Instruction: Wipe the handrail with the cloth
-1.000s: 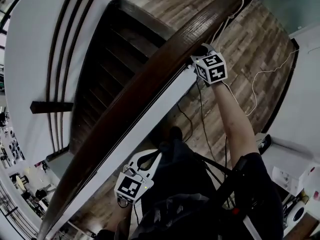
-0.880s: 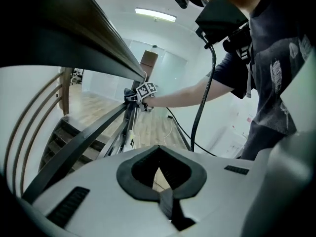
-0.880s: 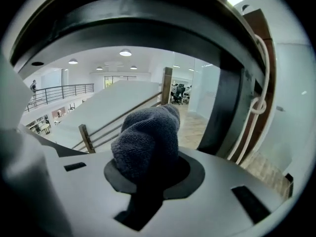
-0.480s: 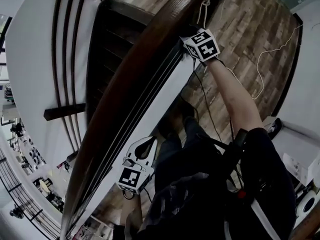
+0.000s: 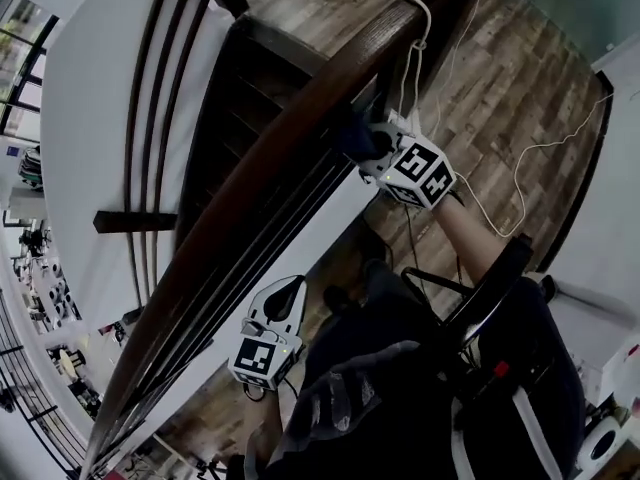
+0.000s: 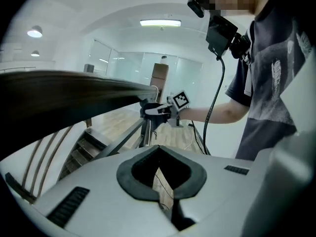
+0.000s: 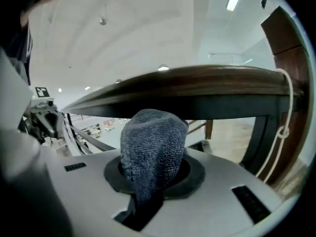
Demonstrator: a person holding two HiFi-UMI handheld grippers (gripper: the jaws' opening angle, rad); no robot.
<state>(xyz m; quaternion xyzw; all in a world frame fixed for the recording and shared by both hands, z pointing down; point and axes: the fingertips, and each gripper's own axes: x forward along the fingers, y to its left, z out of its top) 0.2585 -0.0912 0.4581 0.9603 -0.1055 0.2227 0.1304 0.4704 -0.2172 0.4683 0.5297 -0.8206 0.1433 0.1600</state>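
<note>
Right gripper view shows jaws pinching cloth (image 7: 153,147) just beneath handrail (image 7: 197,85).

Office-like interior: staircase (image 5: 225,128), wooden handrail (image 5: 262,193), glass partitions (image 6: 128,65), strip light (image 6: 160,22).

Head camera overhead (steep); all share handrail (image 5: 260,188)

The floor (image 5: 520,78) is wood-look plank in mixed browns, with a thin white cable (image 5: 517,166) trailing across it at the right. At the left, a dark staircase (image 5: 245,108) drops away beside a curved white wall (image 5: 85,138). In the left gripper view the far side of the room shows glass partitions (image 6: 126,65) and a tall brown panel (image 6: 159,75), under a white ceiling lit by a long strip light (image 6: 160,22) and a round lamp (image 6: 34,32) at the left
</note>
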